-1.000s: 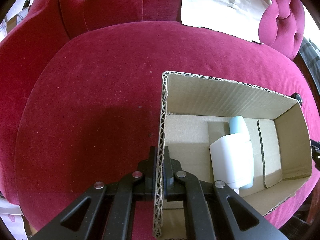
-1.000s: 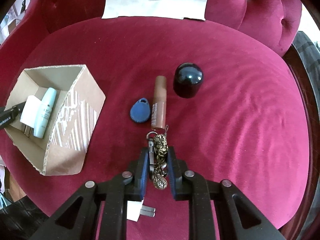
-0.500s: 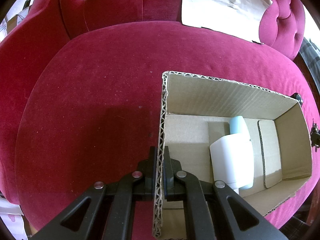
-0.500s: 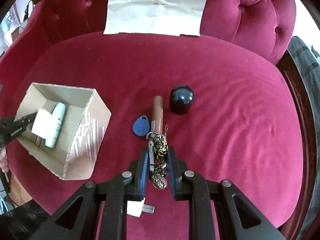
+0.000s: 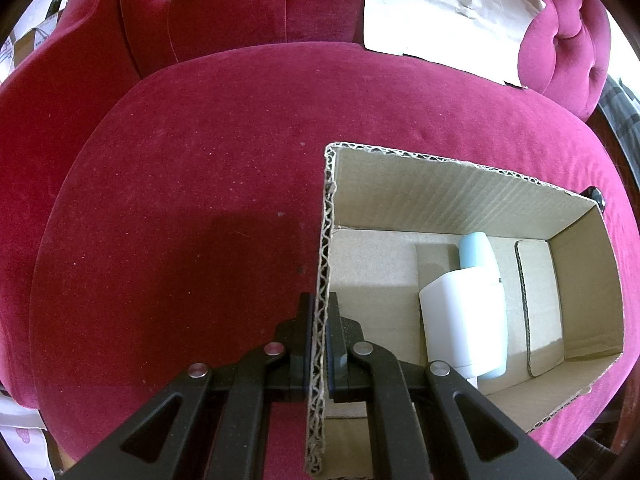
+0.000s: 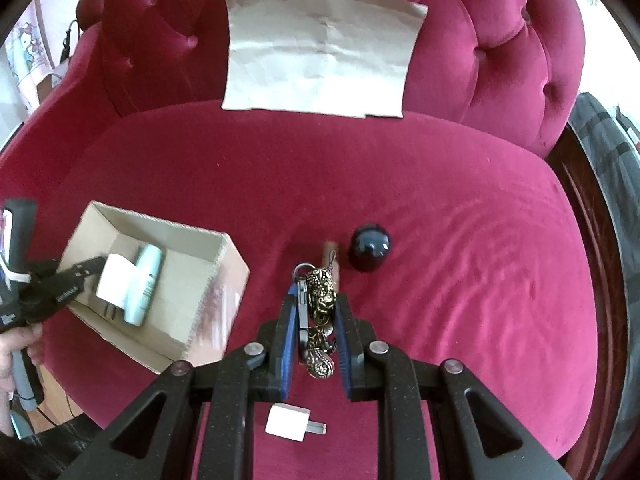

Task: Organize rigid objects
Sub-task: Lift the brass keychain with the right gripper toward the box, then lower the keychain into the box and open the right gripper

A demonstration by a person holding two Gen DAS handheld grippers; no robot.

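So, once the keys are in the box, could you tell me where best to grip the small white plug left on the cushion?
Probably across the white plug's square body, coming from above. It lies flat on the cushion with its two prongs pointing right, so the pads should close on the body's near and far faces, which look flat and parallel; the prongs look too thin for a firm hold.

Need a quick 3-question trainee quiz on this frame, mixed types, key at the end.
1. True or false: the left hand-held gripper is shut on the cardboard box wall.
2. What does the right hand-held gripper hold? A) black dome B) keychain C) white plug
3. Fill in: inside the box lie a white adapter and a pale blue ____.

Key: 1 true. 2 B, the keychain; the black dome and white plug sit on the red cushion. 3 tube, beside the white adapter.
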